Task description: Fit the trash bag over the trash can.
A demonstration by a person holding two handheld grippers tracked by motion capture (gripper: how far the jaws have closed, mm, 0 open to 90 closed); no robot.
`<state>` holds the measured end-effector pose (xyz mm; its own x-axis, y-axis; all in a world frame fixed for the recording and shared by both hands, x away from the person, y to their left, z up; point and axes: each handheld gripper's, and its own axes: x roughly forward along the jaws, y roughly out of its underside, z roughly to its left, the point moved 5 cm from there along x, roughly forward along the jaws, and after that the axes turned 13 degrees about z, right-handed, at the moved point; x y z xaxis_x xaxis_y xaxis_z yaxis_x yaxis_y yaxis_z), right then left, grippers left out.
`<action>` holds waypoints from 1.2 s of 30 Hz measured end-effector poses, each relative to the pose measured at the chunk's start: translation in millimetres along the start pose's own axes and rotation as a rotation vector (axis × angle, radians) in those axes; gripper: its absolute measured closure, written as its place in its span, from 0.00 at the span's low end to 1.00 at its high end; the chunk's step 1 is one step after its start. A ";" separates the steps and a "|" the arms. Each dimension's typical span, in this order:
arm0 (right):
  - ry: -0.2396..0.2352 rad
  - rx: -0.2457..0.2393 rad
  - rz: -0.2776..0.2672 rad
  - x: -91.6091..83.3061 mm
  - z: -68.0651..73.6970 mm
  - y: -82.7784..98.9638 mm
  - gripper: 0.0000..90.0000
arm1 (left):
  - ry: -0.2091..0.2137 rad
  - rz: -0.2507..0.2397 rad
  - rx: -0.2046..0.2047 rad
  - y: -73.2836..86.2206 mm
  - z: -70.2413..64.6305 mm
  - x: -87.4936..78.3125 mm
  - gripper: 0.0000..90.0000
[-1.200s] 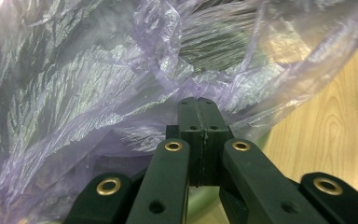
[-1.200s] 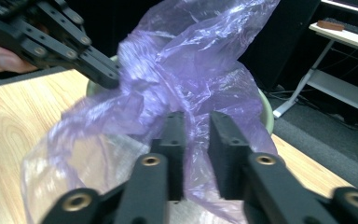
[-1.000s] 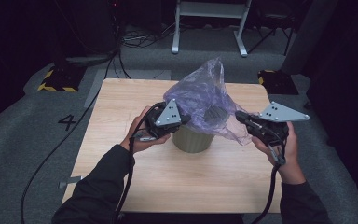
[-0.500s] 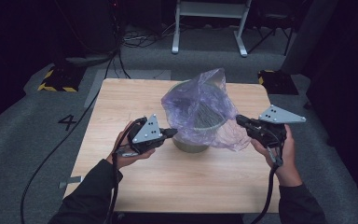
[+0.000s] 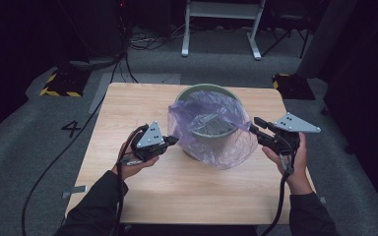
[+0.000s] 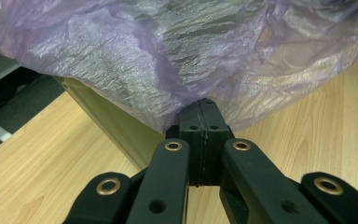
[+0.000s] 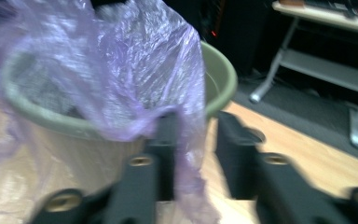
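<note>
An olive-green bin (image 5: 211, 89) stands mid-table with a thin purple bag (image 5: 216, 142) draped in it and down its front. My left gripper (image 5: 173, 140) is at the bin's left side, shut on the bag's lower edge; the left gripper view has the pads (image 6: 204, 112) pinching the film (image 6: 144, 51) beside the bin wall (image 6: 116, 126). My right gripper (image 5: 254, 124) is at the bin's right side. Its jaws (image 7: 198, 121) have just been opening and stand apart, with a strip of bag (image 7: 140, 60) hanging loose between them beside the rim (image 7: 221, 79).
The wooden table (image 5: 142, 98) has bare room in front of the bin. Cables trail from both grippers off the near edge. On the grey floor beyond are a white desk frame (image 5: 221, 29), two yellow-black striped blocks (image 5: 59, 83) and a painted 4 (image 5: 72, 129).
Both hands have come down, the left one also out to the left. The bag, puffed high over the bin before, now lies lower with the bin's far rim showing. The right jaws have parted.
</note>
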<state>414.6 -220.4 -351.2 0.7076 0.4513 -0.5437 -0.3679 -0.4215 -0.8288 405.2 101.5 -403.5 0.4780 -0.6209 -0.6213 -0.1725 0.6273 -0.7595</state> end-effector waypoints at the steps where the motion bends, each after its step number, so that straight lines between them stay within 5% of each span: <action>1: -0.001 -0.013 -0.003 -1.2 2.2 -0.7 0.61 | -0.004 -0.001 -0.003 -0.4 -0.2 -0.1 1.00; 6: -0.025 -0.103 -0.083 -15.6 22.8 -10.5 0.34 | -0.010 0.000 -0.009 -2.1 0.5 0.0 0.99; 14: -0.042 -0.161 -0.103 -20.8 36.9 -24.9 0.30 | -0.019 0.001 -0.026 -1.5 3.4 0.7 0.98; 17: -0.021 -0.190 -0.101 -20.2 38.0 -26.7 0.55 | -0.030 0.003 -0.037 -0.3 5.7 0.7 0.94; 18: -0.008 -0.201 -0.093 -18.7 37.2 -26.9 0.67 | -0.035 -0.002 -0.051 -0.1 6.4 0.6 0.86; 22: -0.019 -0.187 -0.071 -11.6 32.2 -25.9 0.91 | -0.023 -0.027 -0.088 2.6 8.8 -5.0 0.53; 24: -0.020 -0.170 -0.075 -10.3 29.2 -25.9 0.96 | -0.021 -0.027 -0.109 5.1 9.9 -8.9 0.33; 27: -0.011 -0.150 -0.090 -11.4 25.2 -26.9 0.99 | -0.037 -0.037 -0.144 10.0 12.2 -19.8 0.20; 36: 0.030 -0.103 -0.100 -10.6 14.9 -27.7 1.00 | -0.035 -0.156 -0.182 -1.9 14.1 -53.5 0.17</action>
<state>408.2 -201.8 -324.4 0.7561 0.4720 -0.4534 -0.2318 -0.4547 -0.8600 392.2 140.1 -366.1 0.5403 -0.6847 -0.4892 -0.2447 0.4284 -0.8698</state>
